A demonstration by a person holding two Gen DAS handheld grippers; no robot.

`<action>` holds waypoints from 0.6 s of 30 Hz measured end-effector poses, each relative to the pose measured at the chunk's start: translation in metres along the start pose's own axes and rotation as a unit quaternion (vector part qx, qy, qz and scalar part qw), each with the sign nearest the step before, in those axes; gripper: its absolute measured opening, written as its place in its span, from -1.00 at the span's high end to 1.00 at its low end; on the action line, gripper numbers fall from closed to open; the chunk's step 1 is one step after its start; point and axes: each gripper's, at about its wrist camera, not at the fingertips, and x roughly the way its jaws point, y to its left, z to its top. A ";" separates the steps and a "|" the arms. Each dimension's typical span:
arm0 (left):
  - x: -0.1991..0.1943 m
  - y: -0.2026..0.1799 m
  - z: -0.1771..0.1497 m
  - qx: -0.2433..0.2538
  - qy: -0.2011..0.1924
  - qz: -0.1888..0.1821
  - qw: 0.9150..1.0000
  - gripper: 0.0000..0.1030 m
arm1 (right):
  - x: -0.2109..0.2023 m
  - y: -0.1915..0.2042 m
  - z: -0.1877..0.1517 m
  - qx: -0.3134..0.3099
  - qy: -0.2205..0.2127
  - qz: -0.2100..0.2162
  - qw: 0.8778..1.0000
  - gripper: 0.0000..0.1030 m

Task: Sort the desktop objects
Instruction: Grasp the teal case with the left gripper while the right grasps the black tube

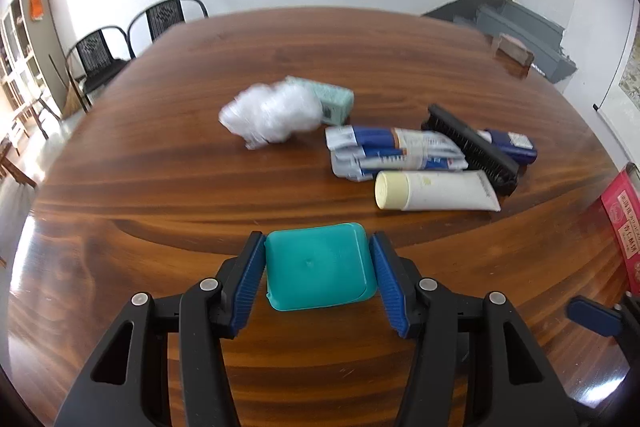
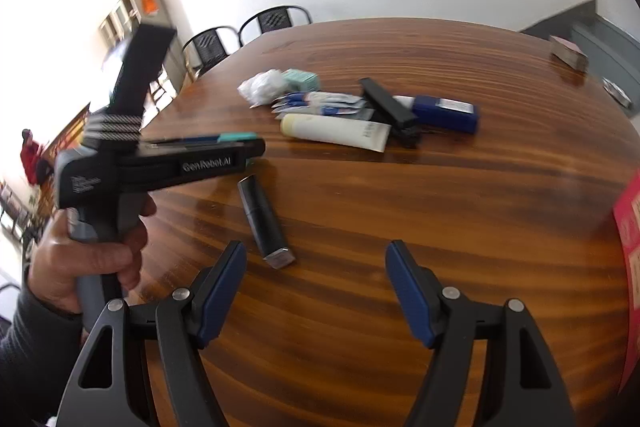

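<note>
My left gripper (image 1: 318,259) is shut on a teal plastic box (image 1: 320,269) and holds it above the wooden table (image 1: 160,155). In the right wrist view the left gripper (image 2: 244,143) shows from the side with the teal box (image 2: 238,136) between its fingers. My right gripper (image 2: 316,267) is open and empty over the table's near part, with a black lipstick tube (image 2: 266,223) lying just ahead of its left finger. Further back lie a white tube (image 1: 436,191), blue-and-white sachets (image 1: 392,155), a black brush (image 1: 472,149), a navy box (image 1: 514,145), a crumpled clear bag (image 1: 272,117) and a mint box (image 1: 332,99).
A red packet (image 1: 624,227) lies at the table's right edge. A small brown box (image 1: 514,51) sits at the far right corner. Black chairs (image 1: 132,39) stand behind the table's far left side.
</note>
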 end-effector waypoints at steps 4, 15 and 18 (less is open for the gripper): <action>-0.021 0.013 0.003 -0.013 -0.032 0.012 0.999 -0.10 | 0.019 0.010 0.011 -0.021 0.019 0.019 0.999 -0.45; -0.030 0.034 0.004 -0.045 -0.038 0.007 0.998 -0.10 | 0.062 0.042 0.025 -0.086 0.044 -0.015 0.995 0.13; -0.028 0.034 0.003 -0.047 -0.036 0.007 0.998 -0.10 | 0.063 0.051 0.021 -0.117 0.037 -0.037 0.992 0.40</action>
